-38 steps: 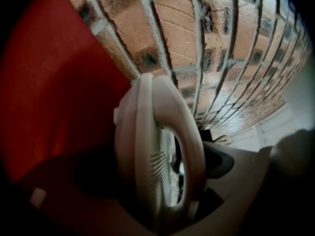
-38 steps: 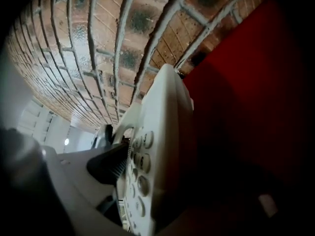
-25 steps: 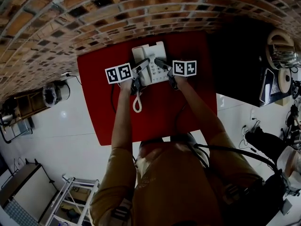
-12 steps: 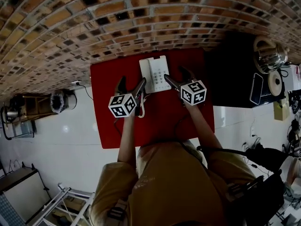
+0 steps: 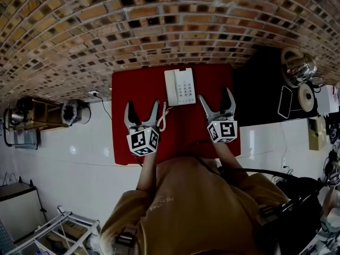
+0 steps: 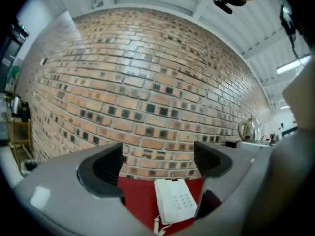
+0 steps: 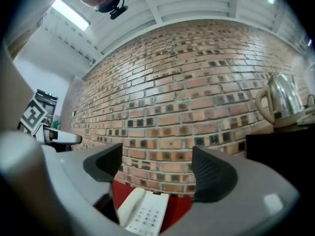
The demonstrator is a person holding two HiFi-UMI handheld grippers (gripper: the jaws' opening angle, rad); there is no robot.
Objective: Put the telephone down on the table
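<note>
The white telephone point(image 5: 179, 86) lies flat on the red table point(image 5: 123, 89), handset in its cradle, its coiled cord point(image 5: 162, 118) trailing toward me. My left gripper point(image 5: 142, 106) hangs in the air on the near left of the phone, open and empty. On the near right, my right gripper point(image 5: 215, 95) has its jaws opening, with nothing between them. Both point level at the brick wall. In the left gripper view the telephone point(image 6: 176, 200) shows low between the jaws of the left gripper point(image 6: 158, 157). The right gripper point(image 7: 160, 167) frames the telephone point(image 7: 142, 213) the same way.
A brick wall point(image 5: 159, 20) backs the table. Right of it stands a black counter point(image 5: 260, 89) with a metal kettle point(image 5: 297, 65). A low shelf point(image 5: 32, 121) sits on the white floor at the left. The kettle point(image 7: 280, 100) also shows in the right gripper view.
Both grippers have left the telephone's sides, risen and drawn back toward me, jaws spread wider. The telephone stays flat on the red table.
</note>
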